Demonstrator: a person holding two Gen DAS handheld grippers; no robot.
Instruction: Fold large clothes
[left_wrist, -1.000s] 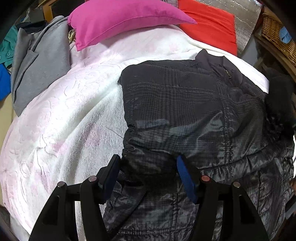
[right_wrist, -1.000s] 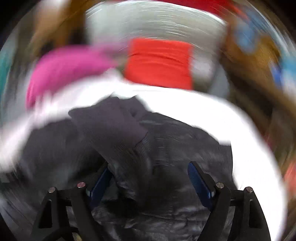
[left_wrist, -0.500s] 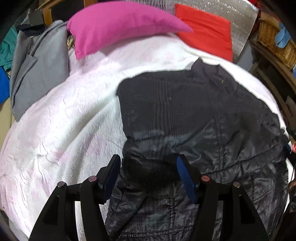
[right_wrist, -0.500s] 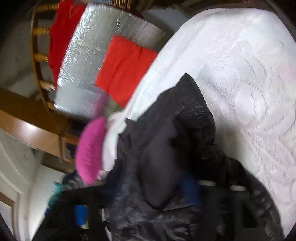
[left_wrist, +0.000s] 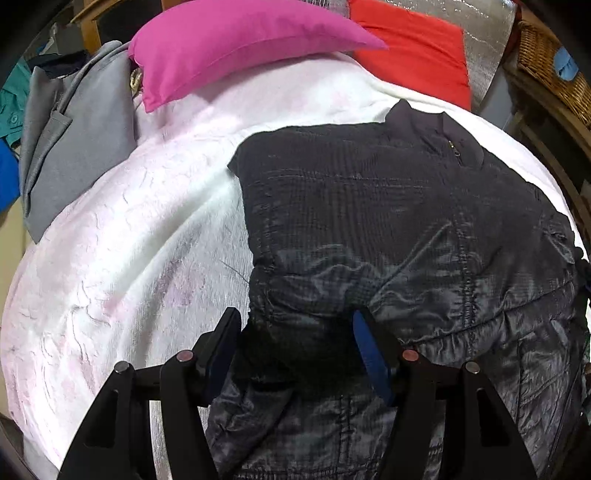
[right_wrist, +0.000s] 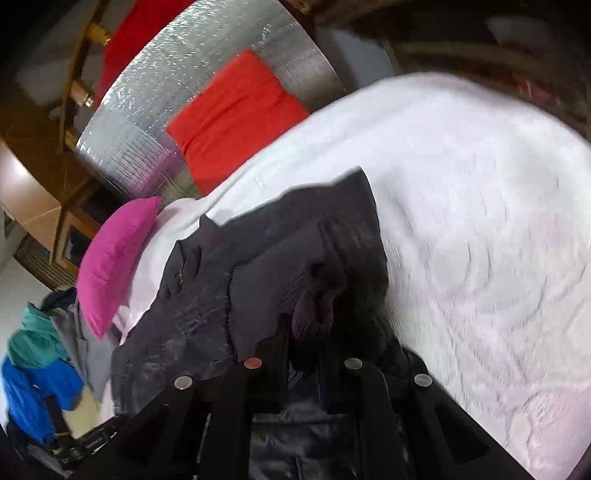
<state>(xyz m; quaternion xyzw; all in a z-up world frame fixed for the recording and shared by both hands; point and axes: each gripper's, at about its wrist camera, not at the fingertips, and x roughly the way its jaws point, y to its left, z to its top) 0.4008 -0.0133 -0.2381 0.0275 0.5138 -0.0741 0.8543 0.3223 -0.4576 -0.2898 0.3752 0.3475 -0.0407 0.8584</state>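
Observation:
A large black quilted jacket (left_wrist: 388, 229) lies spread on a white blanket (left_wrist: 129, 240), collar towards the far side. My left gripper (left_wrist: 295, 339) is open, its blue-padded jaws straddling a fold at the jacket's left side near the hem. In the right wrist view the jacket (right_wrist: 207, 295) shows tilted, with its ribbed sleeve cuff (right_wrist: 314, 306) bunched between the jaws. My right gripper (right_wrist: 303, 354) is shut on that sleeve cuff.
A pink pillow (left_wrist: 236, 40) and a red cushion (left_wrist: 410, 51) lie at the far end against a silver sheet (right_wrist: 192, 81). A grey garment (left_wrist: 70, 155) lies at the left edge. A wicker basket (left_wrist: 550, 62) stands at the far right. Blue and teal clothes (right_wrist: 37, 369) lie beside the bed.
The right gripper has swung and rolled over the jacket's right side and closed on the sleeve cuff. The left gripper has stayed open in place over the jacket.

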